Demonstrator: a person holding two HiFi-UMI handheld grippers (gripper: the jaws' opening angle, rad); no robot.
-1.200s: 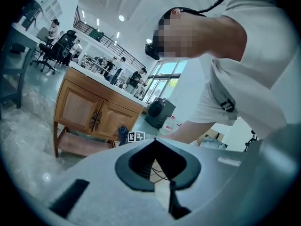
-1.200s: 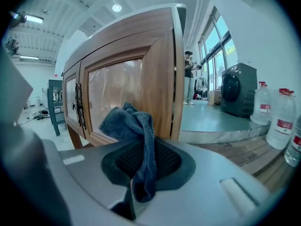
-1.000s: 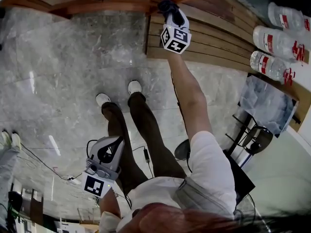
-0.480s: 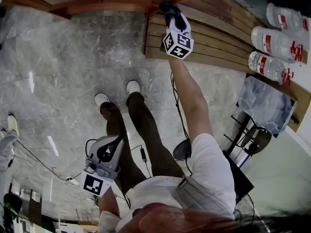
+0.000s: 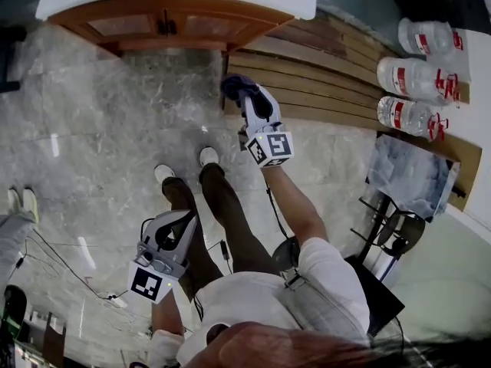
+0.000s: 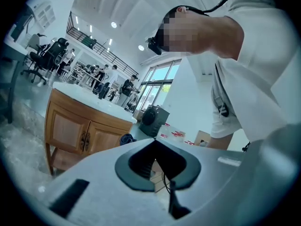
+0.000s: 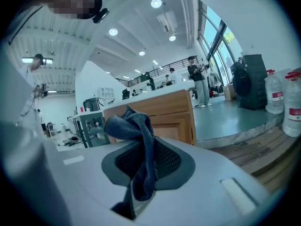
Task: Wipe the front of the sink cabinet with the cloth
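Left gripper hangs down by the legs, jaws together, nothing in them. Right gripper is out front, clamped on the dark blue cloth, which dangles near the right front corner of the sink cabinet, clear of the wood.

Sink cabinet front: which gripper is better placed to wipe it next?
Right. The right gripper is shut on the dark blue cloth and is held ahead, nearer the wooden sink cabinet; the left gripper hangs empty, low beside the person's legs.
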